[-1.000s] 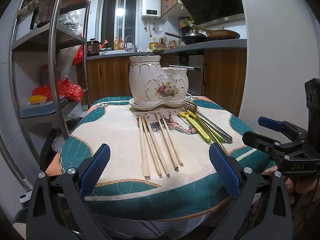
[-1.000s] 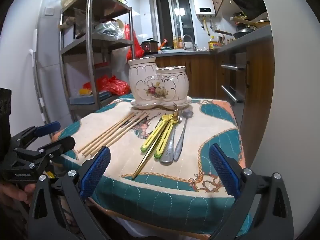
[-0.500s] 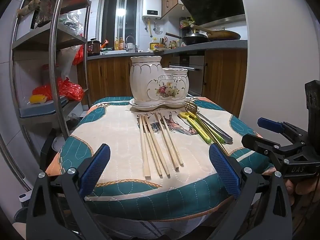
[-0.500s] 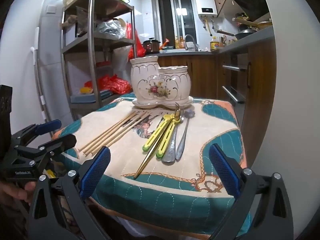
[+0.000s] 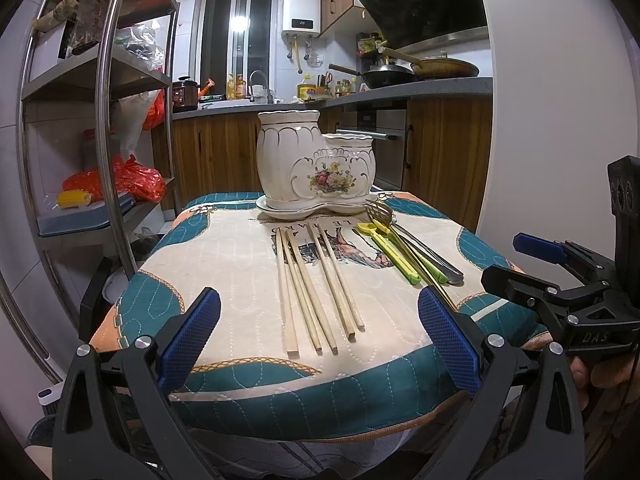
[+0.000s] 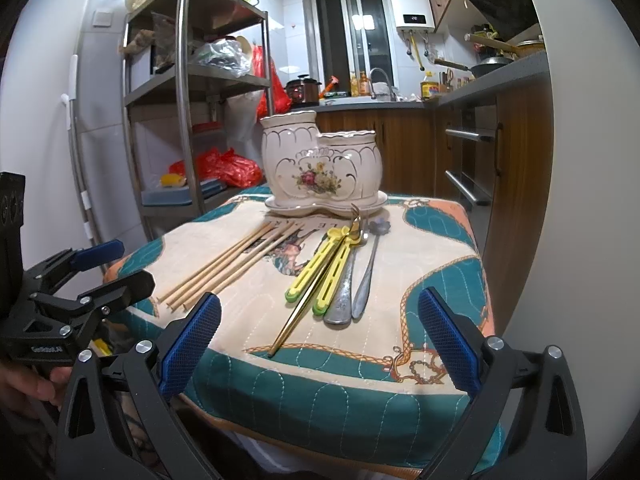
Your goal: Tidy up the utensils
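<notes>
The left gripper [image 5: 319, 344] hangs at the near edge of the table with its blue-padded fingers [image 5: 188, 338] spread wide, nothing between them; the near ends of the wooden chopsticks [image 5: 316, 282] lie just beyond the gap. The right gripper [image 6: 319, 344] is likewise spread wide and empty at the near edge, farther right, and the tip of a gold-coloured utensil [image 6: 310, 300] points toward its opening. Each gripper shows in the other's view, held by a hand [image 6: 24, 384] at the edge of the frame, the two well apart. The chopsticks lie side by side on the left half of the quilted cream and teal table cover [image 5: 224, 256], running near to far. To their right is a tight cluster: two yellow-green plastic utensils [image 6: 320, 272], the gold one lying across them, and two silver-coloured metal utensils [image 6: 356, 280] touching at the right side. Their far ends sit just beside a white tray that carries the ceramic utensil holder [image 5: 316, 164], cream with gold trim and a flower motif, with a taller compartment on the left and a shorter one on the right; whether anything is inside cannot be told. Left of the table stands a metal shelf rack [image 5: 108, 92] with red bags; a kitchen counter [image 5: 400, 90] with pans runs behind.
</notes>
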